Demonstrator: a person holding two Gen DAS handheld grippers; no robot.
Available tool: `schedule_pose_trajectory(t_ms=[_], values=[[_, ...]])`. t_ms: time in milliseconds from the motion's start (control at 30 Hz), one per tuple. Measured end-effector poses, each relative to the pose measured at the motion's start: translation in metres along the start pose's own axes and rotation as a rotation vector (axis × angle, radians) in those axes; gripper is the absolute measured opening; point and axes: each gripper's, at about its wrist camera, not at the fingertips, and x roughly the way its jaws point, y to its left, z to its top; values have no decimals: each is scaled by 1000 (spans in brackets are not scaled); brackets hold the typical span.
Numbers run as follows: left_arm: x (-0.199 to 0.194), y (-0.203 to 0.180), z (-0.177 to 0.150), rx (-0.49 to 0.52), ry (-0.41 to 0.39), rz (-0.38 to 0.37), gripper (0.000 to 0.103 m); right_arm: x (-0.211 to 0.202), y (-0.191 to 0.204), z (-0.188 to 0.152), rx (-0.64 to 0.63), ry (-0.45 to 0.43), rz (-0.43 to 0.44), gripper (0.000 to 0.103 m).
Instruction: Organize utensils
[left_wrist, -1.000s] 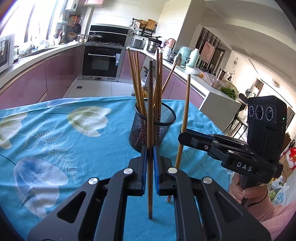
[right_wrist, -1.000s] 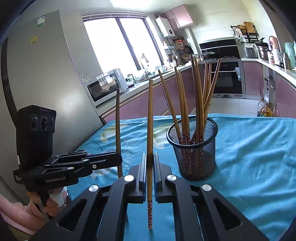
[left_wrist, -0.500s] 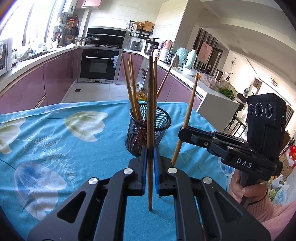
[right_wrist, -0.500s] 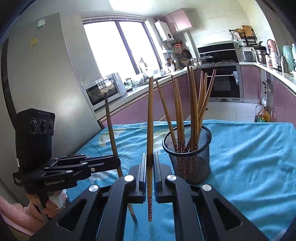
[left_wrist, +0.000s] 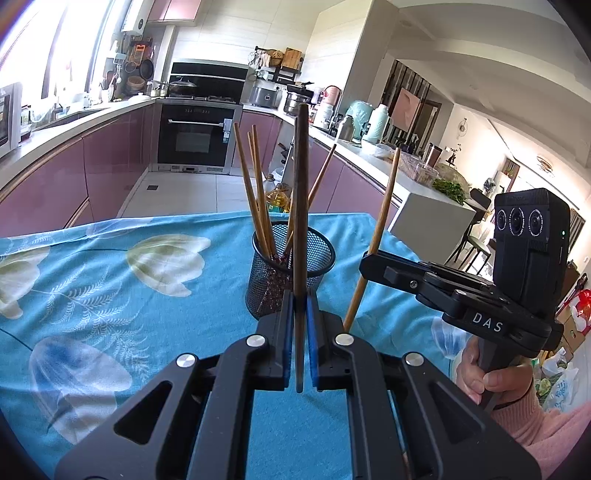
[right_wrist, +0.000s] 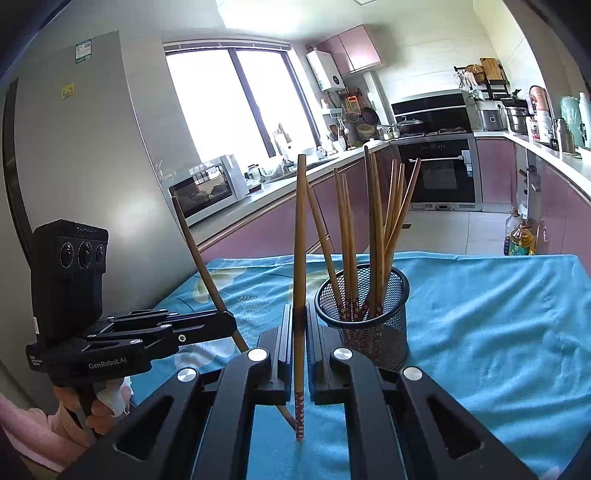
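Left wrist view: the left tongs (left_wrist: 300, 347) are pressed together on a dark chopstick (left_wrist: 301, 206) that stands almost upright between the blue pads, its lower end hanging just above the table (left_wrist: 110, 288), which wears a turquoise cloth printed with pale flowers. Directly beyond stands a black mesh cup (left_wrist: 291, 266) already holding several chopsticks, and to the right the right tongs (left_wrist: 364, 264), carried by a hand (left_wrist: 487, 380) in a pink sleeve, pinch a lighter chopstick (left_wrist: 384, 206) that leans a little. Right wrist view: the right tongs (right_wrist: 300, 350) clamp the lighter chopstick (right_wrist: 299, 258) upright, its patterned red tip pointing down toward the cloth, with the mesh cup (right_wrist: 364, 314) just beside them on the right. At the left edge the left tongs (right_wrist: 231, 325) grip the dark chopstick (right_wrist: 201, 258) at a slant. The step in hand appears to be carrying two loose chopsticks to the cup. Next, each probably needs lifting until its lower tip clears the rim, centring over the opening, then releasing.
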Motion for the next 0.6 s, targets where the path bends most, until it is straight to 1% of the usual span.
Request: schedule_pose_trajectory(t_ms=[600], values=[[2,-5,13,17,-20,-2,8,-7,3,8,-17,-29,-13,5]])
